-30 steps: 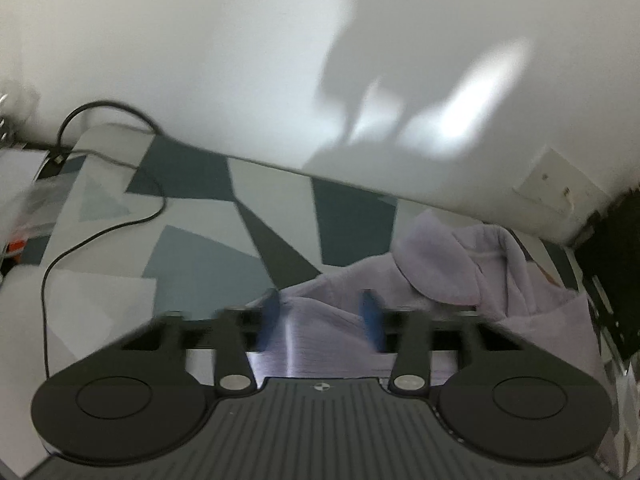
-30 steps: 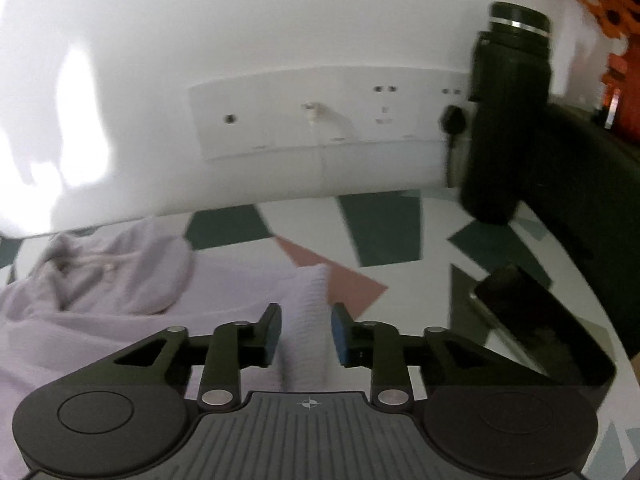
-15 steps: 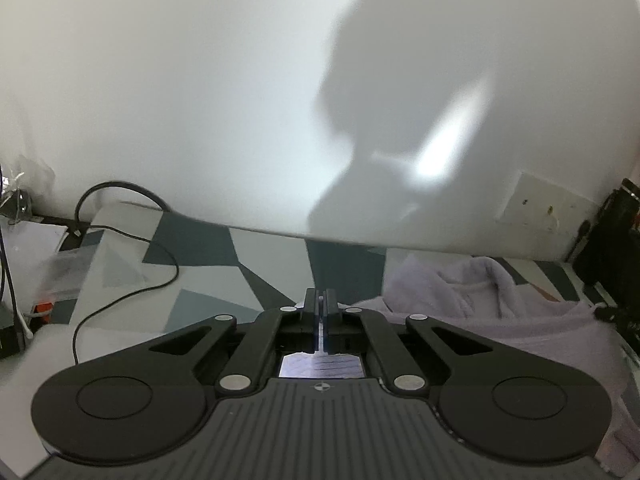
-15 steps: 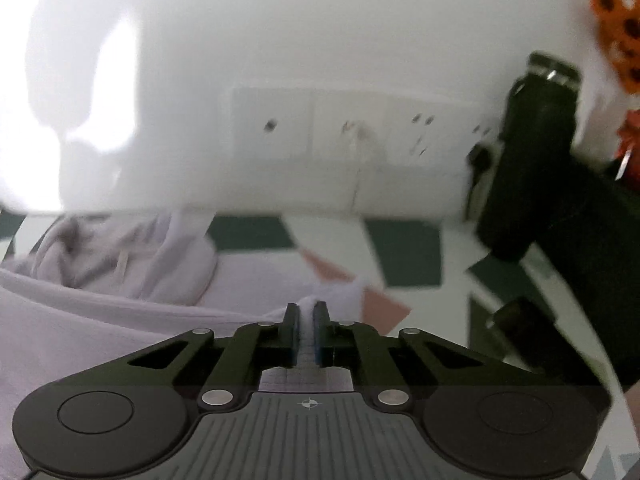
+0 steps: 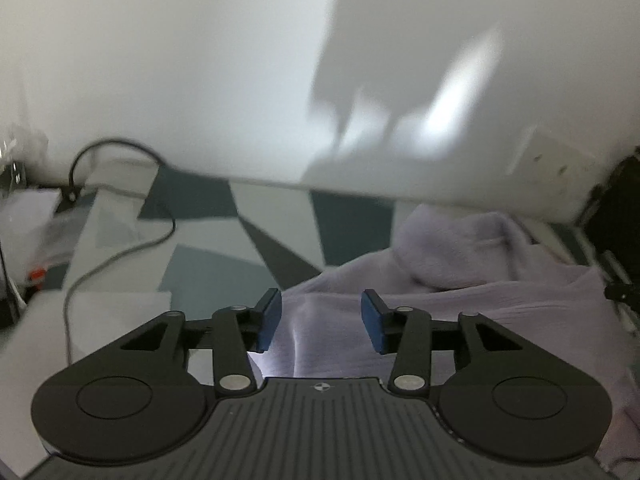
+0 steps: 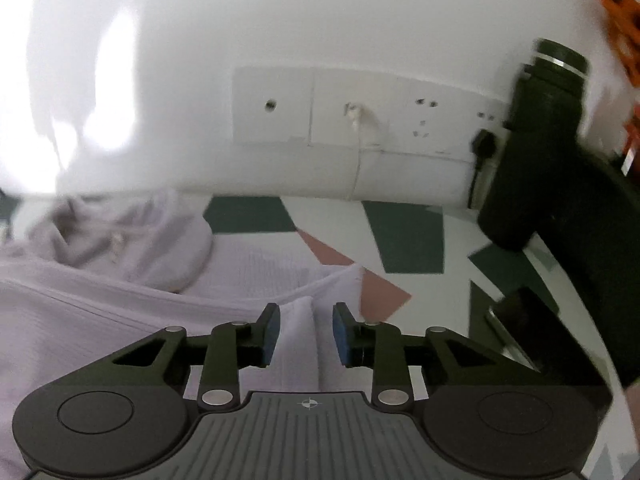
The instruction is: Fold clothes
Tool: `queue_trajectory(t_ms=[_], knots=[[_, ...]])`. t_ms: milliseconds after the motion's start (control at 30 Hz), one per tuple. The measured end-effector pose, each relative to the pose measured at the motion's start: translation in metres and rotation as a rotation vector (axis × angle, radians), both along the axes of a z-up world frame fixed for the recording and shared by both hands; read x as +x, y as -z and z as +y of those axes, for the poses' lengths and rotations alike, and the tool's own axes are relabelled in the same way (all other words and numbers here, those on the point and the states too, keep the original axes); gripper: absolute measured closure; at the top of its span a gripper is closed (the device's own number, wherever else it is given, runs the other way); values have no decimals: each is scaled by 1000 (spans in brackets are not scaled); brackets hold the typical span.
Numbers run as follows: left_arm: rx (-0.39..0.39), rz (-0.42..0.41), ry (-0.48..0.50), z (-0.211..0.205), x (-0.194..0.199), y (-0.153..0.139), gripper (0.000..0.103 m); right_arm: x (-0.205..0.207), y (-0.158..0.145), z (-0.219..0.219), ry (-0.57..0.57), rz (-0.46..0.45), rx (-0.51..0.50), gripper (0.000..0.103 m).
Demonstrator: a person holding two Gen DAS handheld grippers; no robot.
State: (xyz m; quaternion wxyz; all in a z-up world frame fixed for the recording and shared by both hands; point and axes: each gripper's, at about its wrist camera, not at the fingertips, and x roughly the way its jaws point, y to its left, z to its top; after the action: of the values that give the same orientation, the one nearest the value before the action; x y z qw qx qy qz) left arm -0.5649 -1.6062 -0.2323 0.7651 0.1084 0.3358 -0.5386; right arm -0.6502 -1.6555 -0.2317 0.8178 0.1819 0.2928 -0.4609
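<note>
White wall and a table [image 5: 208,268] patterned in grey, teal and pink shapes fill the background. On the table lies a pale lilac hoodie [image 5: 460,280], its hood bunched toward the wall. Over one edge of it the left gripper [image 5: 321,318] stands wide open. At the opposite edge, the right gripper [image 6: 306,332] is parted too, a fold of cloth between its blue pads but not pinched.

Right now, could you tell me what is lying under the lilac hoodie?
The lilac hoodie lies on a tabletop patterned with teal, grey, white and pink shapes. The pattern shows around its edges; whatever the fabric covers is hidden. Both grippers' jaws stand open over it.
</note>
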Motion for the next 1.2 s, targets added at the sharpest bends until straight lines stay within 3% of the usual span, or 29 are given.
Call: queue_trajectory(t_ms=[167, 400, 533, 667, 800, 833, 900, 933, 1100, 1200], knots=[[-14, -17, 74, 51, -20, -16, 51, -39, -5, 35, 34, -82, 111, 76], [62, -105, 141, 108, -71, -1, 43, -60, 12, 68, 110, -107, 214, 75], [95, -151, 146, 118, -90, 18, 39, -60, 11, 71, 156, -147, 227, 72], [122, -209, 116, 120, -95, 34, 39, -49, 10, 70, 151, -129, 210, 64], [125, -193, 89, 121, -84, 37, 39, -39, 13, 62, 159, -114, 191, 64], [125, -187, 83, 121, -81, 37, 41, -37, 15, 58, 166, -107, 195, 64], [126, -175, 71, 122, -75, 38, 63, -36, 19, 54, 170, -101, 216, 88], [127, -170, 65, 122, -72, 39, 71, -38, 15, 55, 171, -111, 211, 88], [127, -188, 54, 125, -71, 39, 73, -51, -19, 74, 186, -167, 143, 92], [121, -160, 52, 127, -67, 42, 73, -56, -15, 77, 197, -123, 192, 93]])
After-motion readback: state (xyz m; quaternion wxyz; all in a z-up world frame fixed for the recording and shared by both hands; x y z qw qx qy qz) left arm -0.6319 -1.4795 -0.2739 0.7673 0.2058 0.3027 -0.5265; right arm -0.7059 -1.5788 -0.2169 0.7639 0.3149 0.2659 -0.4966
